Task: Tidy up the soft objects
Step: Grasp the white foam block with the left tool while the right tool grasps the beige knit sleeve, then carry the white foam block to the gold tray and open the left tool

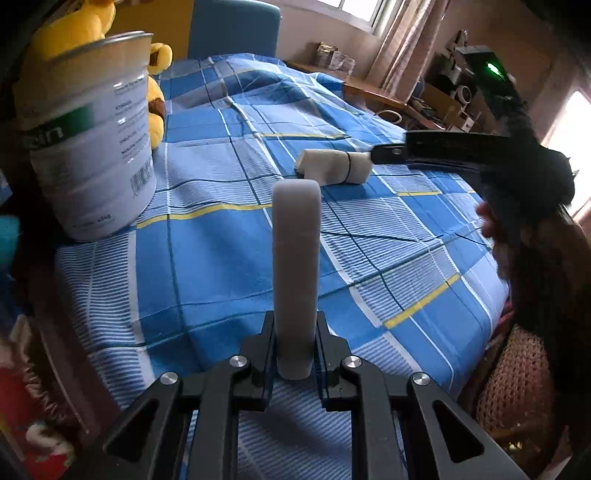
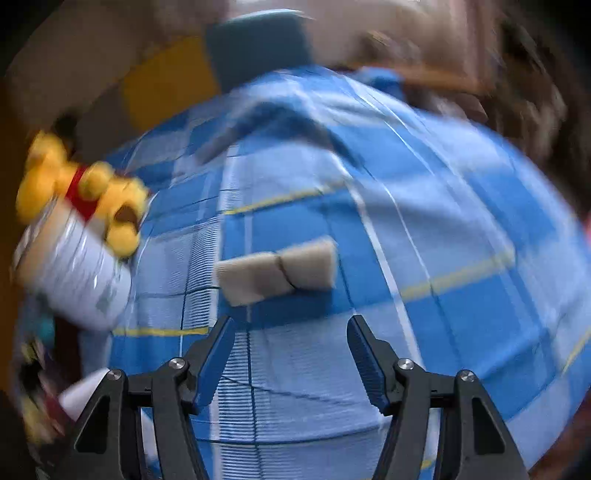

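My left gripper [image 1: 295, 354] is shut on a grey foam strip [image 1: 296, 266] that stands upright between its jaws above the blue plaid bedspread [image 1: 207, 266]. A rolled white foam bundle [image 1: 334, 166] tied with a black band lies on the bed farther off; it also shows in the blurred right wrist view [image 2: 277, 271]. My right gripper [image 2: 290, 332] is open and empty, hovering just short of that bundle; in the left wrist view it [image 1: 376, 155] reaches in from the right, its tip at the bundle's end. A white tin can [image 1: 92, 140] stands at the left, also visible at the left of the right wrist view [image 2: 74, 273].
A yellow plush bear [image 1: 155, 92] sits behind the can, also in the right wrist view [image 2: 88, 192]. A blue headboard [image 1: 232, 29] is at the far end. A wooden desk with clutter [image 1: 406, 92] and a wicker chair [image 1: 513, 387] stand right of the bed.
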{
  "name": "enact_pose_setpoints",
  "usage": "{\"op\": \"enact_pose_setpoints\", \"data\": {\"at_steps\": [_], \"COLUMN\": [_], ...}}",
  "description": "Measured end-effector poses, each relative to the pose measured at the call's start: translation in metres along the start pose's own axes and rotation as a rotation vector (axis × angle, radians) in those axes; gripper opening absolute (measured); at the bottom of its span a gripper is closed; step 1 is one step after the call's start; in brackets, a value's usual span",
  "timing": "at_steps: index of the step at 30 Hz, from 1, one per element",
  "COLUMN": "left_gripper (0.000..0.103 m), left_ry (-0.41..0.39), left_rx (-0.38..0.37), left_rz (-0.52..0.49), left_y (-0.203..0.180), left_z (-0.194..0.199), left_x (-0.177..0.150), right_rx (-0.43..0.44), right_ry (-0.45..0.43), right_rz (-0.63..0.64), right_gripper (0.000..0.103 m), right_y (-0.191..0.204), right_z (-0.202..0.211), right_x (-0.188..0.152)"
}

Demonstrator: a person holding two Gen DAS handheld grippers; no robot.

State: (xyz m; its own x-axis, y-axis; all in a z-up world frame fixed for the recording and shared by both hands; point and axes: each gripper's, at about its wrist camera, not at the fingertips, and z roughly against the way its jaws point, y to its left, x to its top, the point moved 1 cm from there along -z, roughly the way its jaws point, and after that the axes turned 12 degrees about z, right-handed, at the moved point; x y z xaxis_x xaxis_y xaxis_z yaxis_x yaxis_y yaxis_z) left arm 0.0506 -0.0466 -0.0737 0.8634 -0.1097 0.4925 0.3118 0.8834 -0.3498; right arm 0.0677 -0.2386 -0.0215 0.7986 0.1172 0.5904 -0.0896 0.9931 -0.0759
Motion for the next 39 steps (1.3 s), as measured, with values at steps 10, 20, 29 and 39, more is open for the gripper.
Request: {"op": "enact_pose_setpoints", "data": {"at_steps": [10, 20, 29, 39], "left_gripper": [0.018, 0.018, 0.018, 0.018], "left_ry": [-0.013, 0.01, -0.043, -0.111], "left_rx": [-0.023, -0.028, -0.027, -0.017], "left_rz": [-0.013, 0.019, 0.025, 0.059], "left_y": [0.007, 0.016, 0.014, 0.026], "left_z": [0.014, 0.011, 0.031, 0.066], "left_x": [-0.002, -0.007, -0.008, -0.013], "right_rx": [-0.104, -0.091, 0.186, 0.111], "right_ry": [0.261, 0.351, 0.249, 0.155], "right_rz": [0.812, 0.76, 0.235, 0.012], "right_gripper": [0.064, 0.025, 0.024, 0.02], "right_y": [0.044, 0.044, 0.043, 0.031], "right_z": [-0.064, -0.098, -0.045, -0.065], "right_x": [0.044, 0.038, 0.003, -0.017]}}
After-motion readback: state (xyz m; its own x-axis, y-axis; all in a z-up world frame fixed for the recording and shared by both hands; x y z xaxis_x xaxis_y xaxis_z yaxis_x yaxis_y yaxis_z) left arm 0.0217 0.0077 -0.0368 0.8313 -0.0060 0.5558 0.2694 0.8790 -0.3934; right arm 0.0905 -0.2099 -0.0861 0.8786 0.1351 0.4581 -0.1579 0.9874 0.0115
